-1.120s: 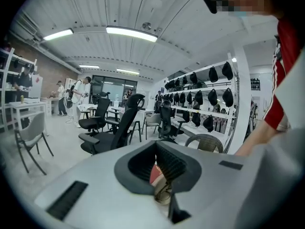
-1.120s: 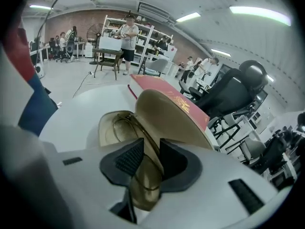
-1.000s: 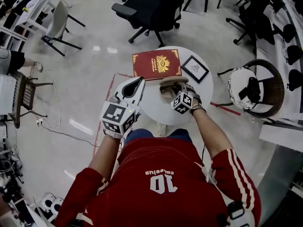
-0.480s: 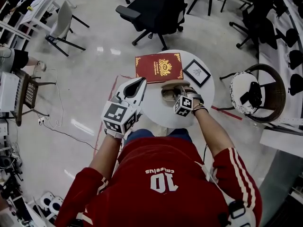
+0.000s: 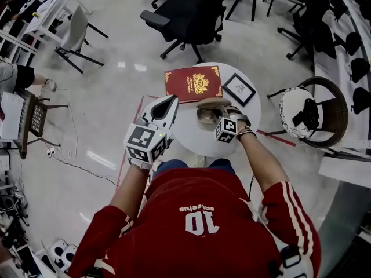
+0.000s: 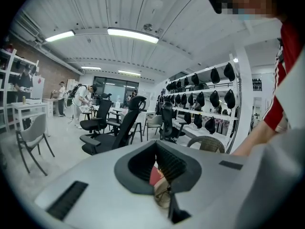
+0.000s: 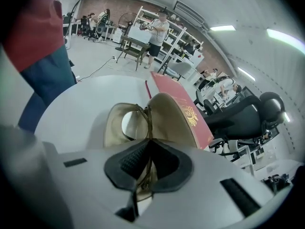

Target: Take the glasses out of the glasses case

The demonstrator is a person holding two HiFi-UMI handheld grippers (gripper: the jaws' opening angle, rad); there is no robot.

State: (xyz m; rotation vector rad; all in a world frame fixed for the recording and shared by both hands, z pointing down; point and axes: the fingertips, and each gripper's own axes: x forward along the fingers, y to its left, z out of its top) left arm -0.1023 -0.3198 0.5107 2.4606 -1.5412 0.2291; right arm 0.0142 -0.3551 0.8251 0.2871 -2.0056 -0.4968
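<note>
Right gripper [image 7: 148,159] is pinching the glasses [image 7: 127,124] by the frame, and they're sitting in the open case [image 7: 172,120] on the round table [image 5: 188,133], next to a red book [image 5: 193,83]. Left gripper [image 5: 164,105] hangs at the table's left edge, jaws pressed together on nothing.

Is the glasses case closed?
No, the glasses case lies open on the table, with the glasses showing inside it.
</note>
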